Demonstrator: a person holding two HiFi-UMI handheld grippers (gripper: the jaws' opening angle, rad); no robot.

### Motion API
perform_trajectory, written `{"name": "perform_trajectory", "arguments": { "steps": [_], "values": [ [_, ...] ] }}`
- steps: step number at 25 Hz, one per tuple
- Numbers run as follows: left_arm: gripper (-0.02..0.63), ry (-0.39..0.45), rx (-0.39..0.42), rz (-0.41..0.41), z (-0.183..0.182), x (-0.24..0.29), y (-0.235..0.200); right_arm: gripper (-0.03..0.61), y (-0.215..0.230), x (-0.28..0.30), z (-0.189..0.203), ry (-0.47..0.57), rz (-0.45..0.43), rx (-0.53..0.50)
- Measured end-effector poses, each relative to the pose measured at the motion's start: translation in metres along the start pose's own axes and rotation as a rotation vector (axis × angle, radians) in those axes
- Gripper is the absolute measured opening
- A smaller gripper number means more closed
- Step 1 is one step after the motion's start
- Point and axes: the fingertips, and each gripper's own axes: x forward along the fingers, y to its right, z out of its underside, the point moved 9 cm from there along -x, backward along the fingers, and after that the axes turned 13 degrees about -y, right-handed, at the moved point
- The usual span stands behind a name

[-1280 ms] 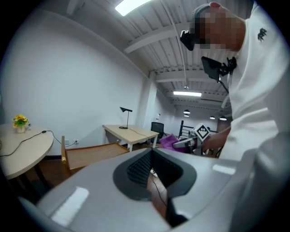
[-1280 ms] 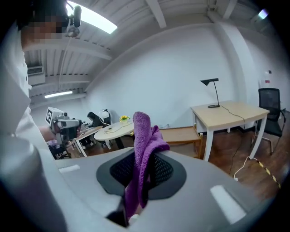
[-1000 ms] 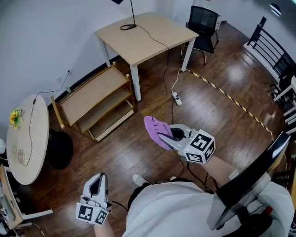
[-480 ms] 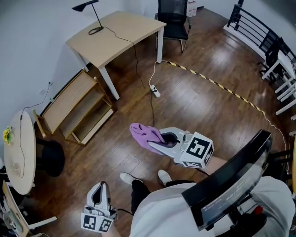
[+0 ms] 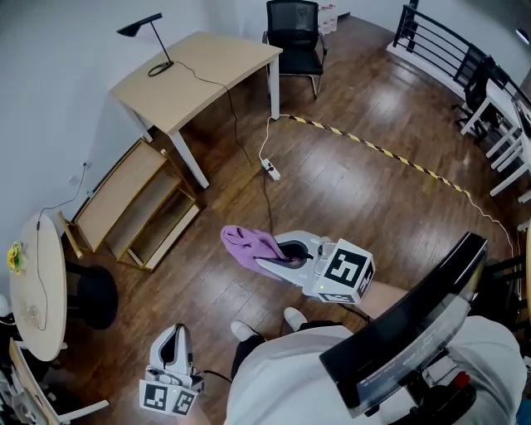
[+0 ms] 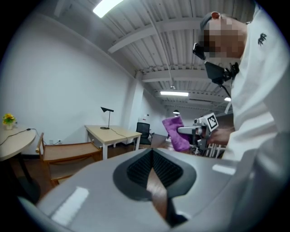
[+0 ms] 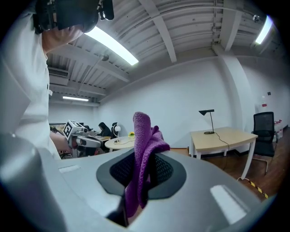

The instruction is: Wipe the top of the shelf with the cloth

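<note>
I am in an office: a pale desk (image 5: 203,70) with a black lamp (image 5: 139,27), a black office chair (image 5: 292,25) beside it, a low wooden shelf (image 5: 112,199), strip lights (image 7: 111,45) on a bare-beamed ceiling (image 7: 190,27).

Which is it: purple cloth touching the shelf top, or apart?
Apart. The head view shows the purple cloth clamped in the right gripper over open floor, with bare floorboards between it and the wooden shelf by the wall.

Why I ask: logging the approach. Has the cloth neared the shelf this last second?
No, not clearly: the cloth, in the right gripper, keeps about the same gap right of the shelf.
</note>
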Motion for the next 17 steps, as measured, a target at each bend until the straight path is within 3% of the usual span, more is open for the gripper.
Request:
{"name": "perform_trajectory", "arguments": {
  "steps": [17],
  "values": [
    [0.021,0.014,0.002,-0.022,0.001,0.01,0.01,0.051,0.011,0.008,0.0,-0.013,-0.04,-0.03]
  ]
}}
